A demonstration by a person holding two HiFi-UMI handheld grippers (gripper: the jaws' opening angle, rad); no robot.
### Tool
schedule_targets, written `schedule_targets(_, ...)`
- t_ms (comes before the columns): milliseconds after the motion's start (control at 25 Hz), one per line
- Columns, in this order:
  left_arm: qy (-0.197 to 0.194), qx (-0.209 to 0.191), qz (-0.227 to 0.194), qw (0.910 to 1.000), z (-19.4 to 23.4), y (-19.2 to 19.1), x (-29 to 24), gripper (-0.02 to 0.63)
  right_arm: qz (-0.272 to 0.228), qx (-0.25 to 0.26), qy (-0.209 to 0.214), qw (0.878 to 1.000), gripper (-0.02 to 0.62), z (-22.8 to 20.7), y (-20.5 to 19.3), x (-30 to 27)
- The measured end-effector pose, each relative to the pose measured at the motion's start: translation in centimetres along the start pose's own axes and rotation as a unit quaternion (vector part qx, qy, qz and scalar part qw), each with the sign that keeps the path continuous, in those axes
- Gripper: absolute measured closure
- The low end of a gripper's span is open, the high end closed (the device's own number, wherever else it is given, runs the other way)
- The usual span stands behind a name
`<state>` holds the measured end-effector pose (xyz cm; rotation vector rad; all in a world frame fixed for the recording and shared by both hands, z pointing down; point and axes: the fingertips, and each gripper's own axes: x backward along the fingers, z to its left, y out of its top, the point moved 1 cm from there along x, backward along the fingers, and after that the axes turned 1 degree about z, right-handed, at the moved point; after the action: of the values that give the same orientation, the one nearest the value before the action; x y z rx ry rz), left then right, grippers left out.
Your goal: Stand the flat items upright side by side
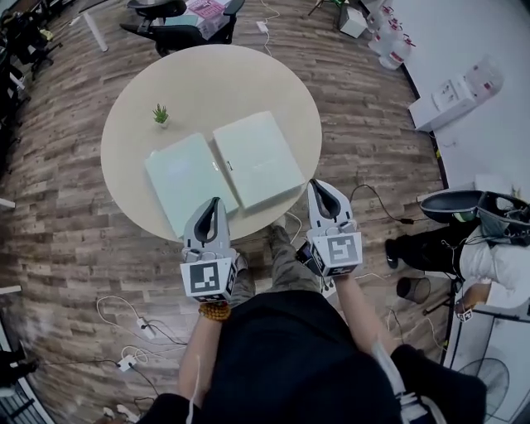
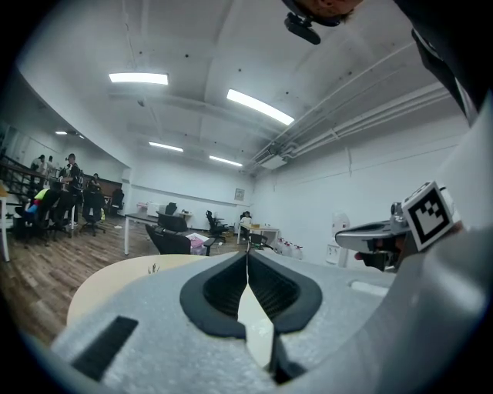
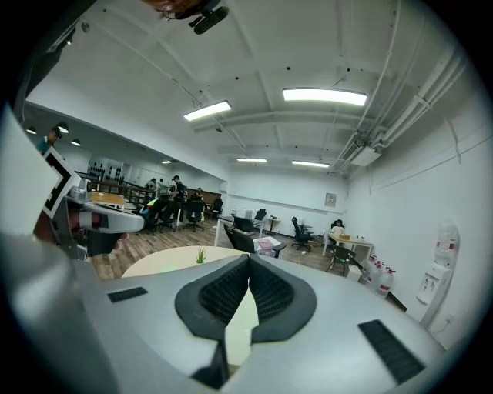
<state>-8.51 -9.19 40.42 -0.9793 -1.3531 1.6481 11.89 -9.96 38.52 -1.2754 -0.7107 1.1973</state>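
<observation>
Two flat pale-green items lie side by side on the round beige table (image 1: 273,79): the left item (image 1: 189,180) and the right item (image 1: 257,157). My left gripper (image 1: 215,204) hovers over the near edge of the left item, jaws shut and empty. My right gripper (image 1: 318,187) is at the table's near right rim, beside the right item, also shut with nothing held. In the left gripper view the left gripper (image 2: 247,260) points across the table (image 2: 115,277); in the right gripper view the right gripper (image 3: 249,265) does the same, over the table (image 3: 166,258).
A small potted plant (image 1: 161,115) stands on the table's left part, also seen as the plant (image 3: 200,255). Office chairs (image 1: 178,25) stand beyond the table. Cables and a power strip (image 1: 132,352) lie on the wooden floor. A seated person (image 1: 464,248) is at the right.
</observation>
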Motion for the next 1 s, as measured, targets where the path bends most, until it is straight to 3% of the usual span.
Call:
schedule_targets(720,0.028,-0.004,0.057,0.9980,0.6,-4.1,-4.6,0.554,0.023,-0.004,0.041,0.999,0.586,-3.5,-4.4,-6.2)
schedule_targets(1000,0.010,-0.003,0.097,0.9952,-0.6,-7.4,-6.9,0.540,0.047,0.001,0.043,0.998,0.577,-5.8,-6.9,-8.0)
